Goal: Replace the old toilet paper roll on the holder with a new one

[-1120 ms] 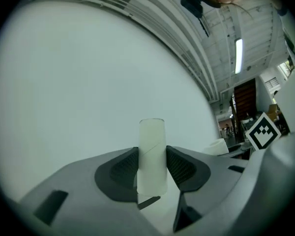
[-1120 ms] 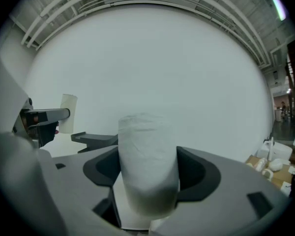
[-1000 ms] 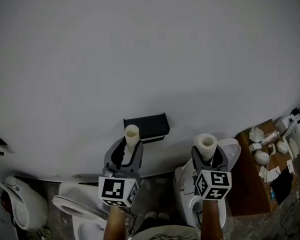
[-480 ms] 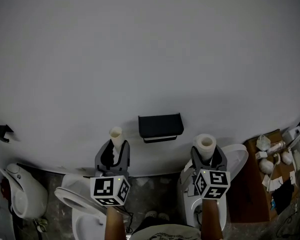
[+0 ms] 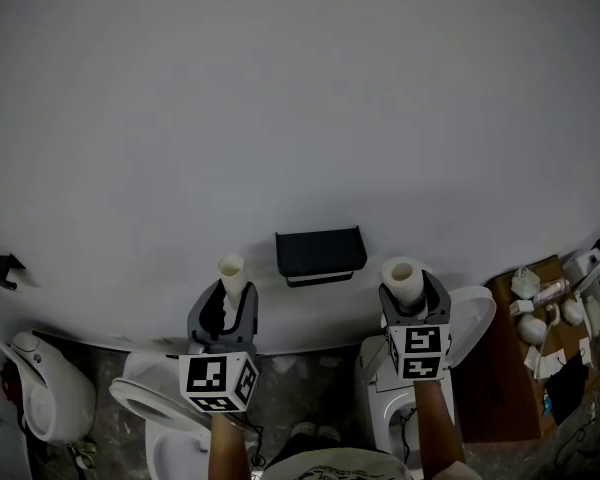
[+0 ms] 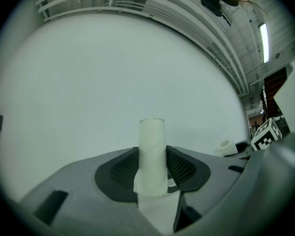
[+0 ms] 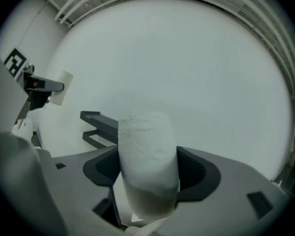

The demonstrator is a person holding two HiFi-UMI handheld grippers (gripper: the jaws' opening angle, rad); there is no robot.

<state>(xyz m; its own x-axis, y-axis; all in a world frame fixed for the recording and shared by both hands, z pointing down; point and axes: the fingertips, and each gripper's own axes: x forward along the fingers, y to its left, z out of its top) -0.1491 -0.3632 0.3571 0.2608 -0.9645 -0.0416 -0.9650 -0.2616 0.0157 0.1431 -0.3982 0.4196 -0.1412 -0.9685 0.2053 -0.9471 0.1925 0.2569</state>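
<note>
Cardboard tube stood upright, long axis vertical, clamped between the half-parted jaws of the left gripper; right gripper clenched the new roll upright, right of the wall holder.

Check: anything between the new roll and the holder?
Nothing visible. The roll, clamped in the right hand-held gripper, sits just right of the holder with only bare wall between. The old tube is off to the holder's left.

Open space before holder on wall
</note>
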